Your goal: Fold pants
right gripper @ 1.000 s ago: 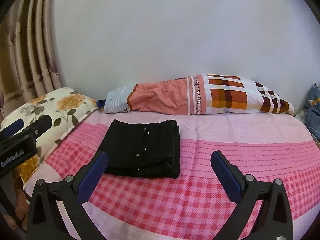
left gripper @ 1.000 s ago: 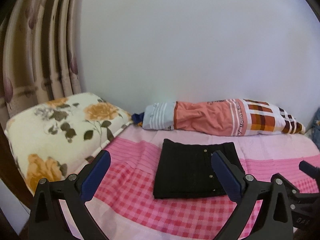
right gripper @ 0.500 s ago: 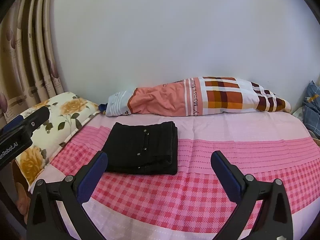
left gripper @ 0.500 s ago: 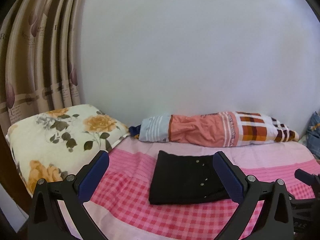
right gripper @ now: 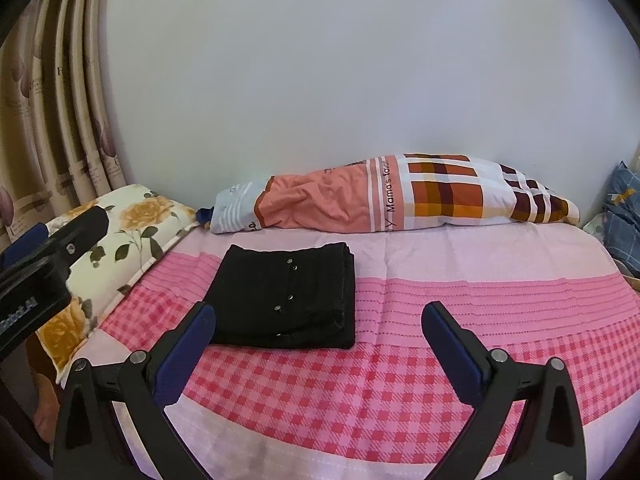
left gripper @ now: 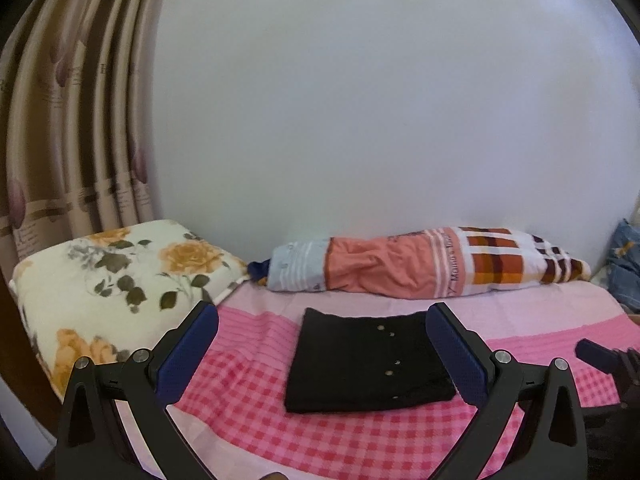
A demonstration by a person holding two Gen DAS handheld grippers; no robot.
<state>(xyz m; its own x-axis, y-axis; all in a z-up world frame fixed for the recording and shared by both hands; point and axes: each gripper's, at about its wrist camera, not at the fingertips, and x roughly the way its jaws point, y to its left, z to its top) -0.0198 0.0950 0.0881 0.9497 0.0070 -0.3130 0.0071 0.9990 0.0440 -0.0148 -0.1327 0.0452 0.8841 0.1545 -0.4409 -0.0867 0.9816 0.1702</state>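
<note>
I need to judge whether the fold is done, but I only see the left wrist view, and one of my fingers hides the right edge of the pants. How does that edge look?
Observer: In the right wrist view the right edge of the pants shows whole: stacked layers, roughly flush.
Operator: Is the right gripper holding any cloth?
Observer: No. The right gripper is open and grips nothing; the pants lie flat on the pink bedsheet.

One folded black pants, two pillows, floral and patchwork, one pink checked bedsheet, one curtain
</note>
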